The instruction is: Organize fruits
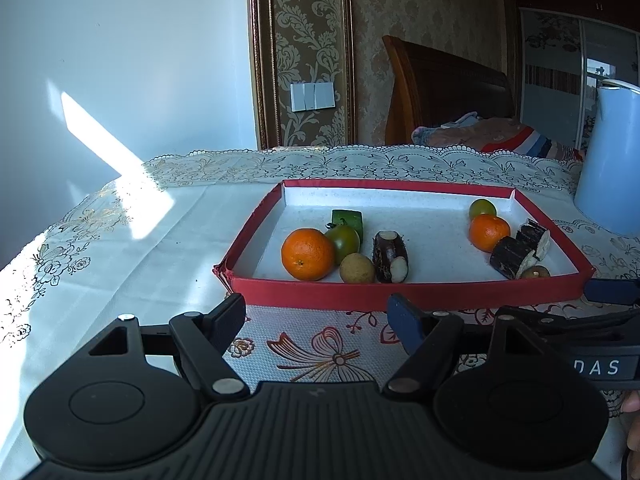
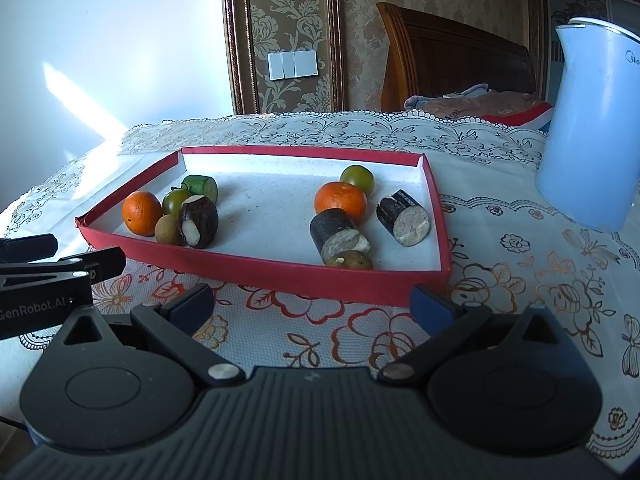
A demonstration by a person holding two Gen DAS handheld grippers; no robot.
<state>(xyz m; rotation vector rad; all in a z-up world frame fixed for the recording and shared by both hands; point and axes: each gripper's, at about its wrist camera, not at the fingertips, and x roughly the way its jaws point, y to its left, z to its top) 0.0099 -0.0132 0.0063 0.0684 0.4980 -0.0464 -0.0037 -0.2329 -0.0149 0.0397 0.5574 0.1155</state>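
Note:
A red tray (image 1: pixel 400 293) with a white floor holds two groups of fruit. On its left lie an orange (image 1: pixel 308 254), a green tomato (image 1: pixel 343 238), a green cucumber piece (image 1: pixel 347 219), a longan (image 1: pixel 357 268) and a dark sugarcane piece (image 1: pixel 390 258). On its right are a second orange (image 2: pixel 340 202), a green tomato (image 2: pixel 357 178), two sugarcane pieces (image 2: pixel 338 236) (image 2: pixel 402 216) and a longan (image 2: pixel 349 260). My left gripper (image 1: pixel 318 316) hovers open just short of the tray's near rim. My right gripper (image 2: pixel 313 304) is open too, in front of the tray (image 2: pixel 280 276), with nothing between its fingers.
A pale blue kettle (image 2: pixel 592 128) stands on the table to the right of the tray. A lace cloth with a red flower print (image 2: pixel 360 340) covers the table. Behind the table are a wooden headboard (image 1: pixel 448 84) and bedding.

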